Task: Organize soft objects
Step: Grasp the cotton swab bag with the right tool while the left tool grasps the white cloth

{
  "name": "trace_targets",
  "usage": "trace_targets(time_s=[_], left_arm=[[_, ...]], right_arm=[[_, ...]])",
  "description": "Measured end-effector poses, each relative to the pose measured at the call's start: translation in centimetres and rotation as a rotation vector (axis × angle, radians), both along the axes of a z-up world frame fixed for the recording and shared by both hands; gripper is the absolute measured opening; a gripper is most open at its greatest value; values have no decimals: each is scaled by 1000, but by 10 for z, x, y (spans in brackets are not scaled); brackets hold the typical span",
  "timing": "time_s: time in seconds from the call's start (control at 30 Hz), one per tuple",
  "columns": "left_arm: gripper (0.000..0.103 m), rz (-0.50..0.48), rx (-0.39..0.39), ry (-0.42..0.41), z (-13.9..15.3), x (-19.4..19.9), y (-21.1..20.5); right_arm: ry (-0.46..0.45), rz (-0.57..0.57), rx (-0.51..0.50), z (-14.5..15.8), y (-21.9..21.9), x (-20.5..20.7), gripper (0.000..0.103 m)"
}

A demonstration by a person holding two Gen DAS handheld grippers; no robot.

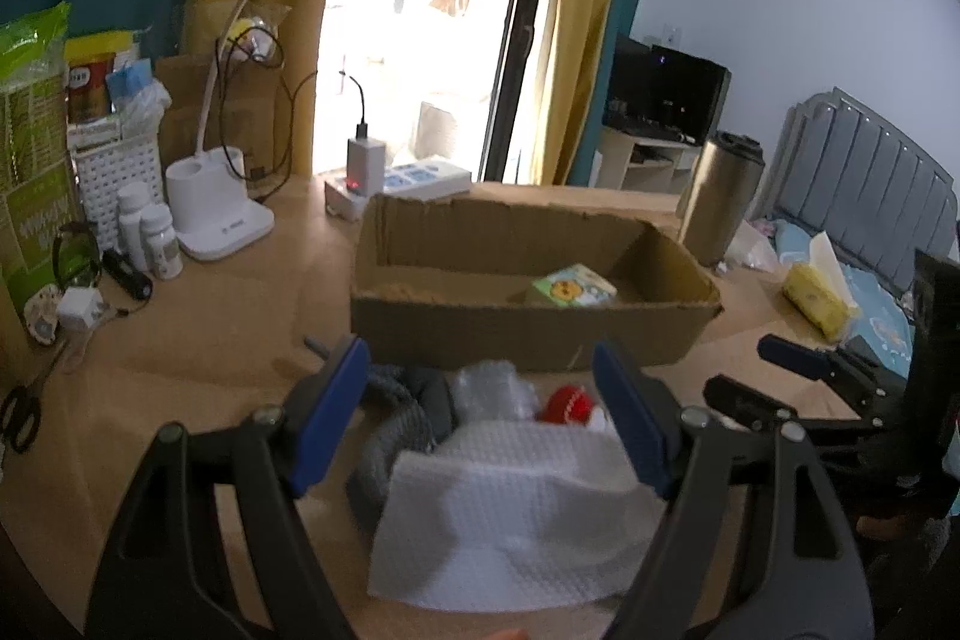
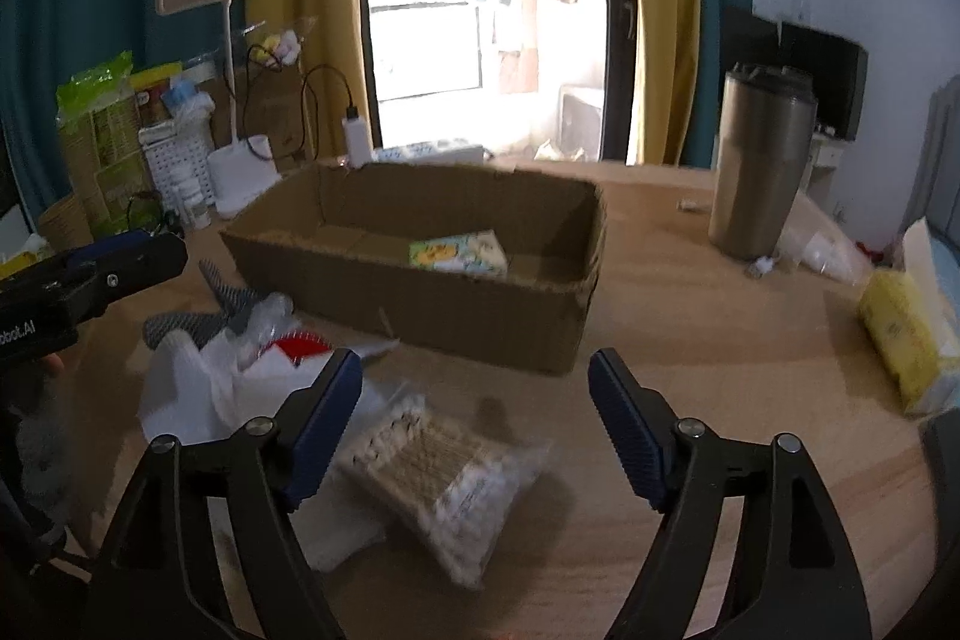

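I am holding my right claw point(image 2: 474, 424) apart and empty above the swab bag point(image 2: 447, 478), whose long axis is running near-right to far-left; my left claw point(image 1: 483, 412), also apart, is hovering over the white cloth point(image 1: 516, 514), box point(image 2: 420, 316) beyond.

Your left gripper point(image 1: 480, 412) has black, arched finger arms with slotted cut-outs, silver round screw heads at the pivots, and ribbed blue pads point(image 1: 333, 415) on the inner faces. Your right gripper point(image 2: 477, 424) is built the same, with blue pads point(image 2: 624, 427). At the left edge of the right wrist view, the left gripper's black body carries white lettering, only partly legible.
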State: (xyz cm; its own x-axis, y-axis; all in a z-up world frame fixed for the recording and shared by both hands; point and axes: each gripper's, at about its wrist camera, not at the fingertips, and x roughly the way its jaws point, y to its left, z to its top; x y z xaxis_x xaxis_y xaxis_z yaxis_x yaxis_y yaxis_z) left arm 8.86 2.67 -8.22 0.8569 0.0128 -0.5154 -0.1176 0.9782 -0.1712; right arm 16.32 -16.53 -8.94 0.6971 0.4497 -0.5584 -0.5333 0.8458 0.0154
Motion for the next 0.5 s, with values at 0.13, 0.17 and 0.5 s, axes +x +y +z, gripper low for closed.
trace_targets(time_s=[0.13,0.17,0.5], left_arm=[[79,-10,1,26,-7,-4,-6],[79,-12,3,29,-7,-5,-8],[79,-23,19,47,-9,-10,-18]], right_arm=[[50,16,-12,-11,2,-1,82],[56,18,-15,-13,2,-2,83],[112,64,-39,-24,12,-7,88]])
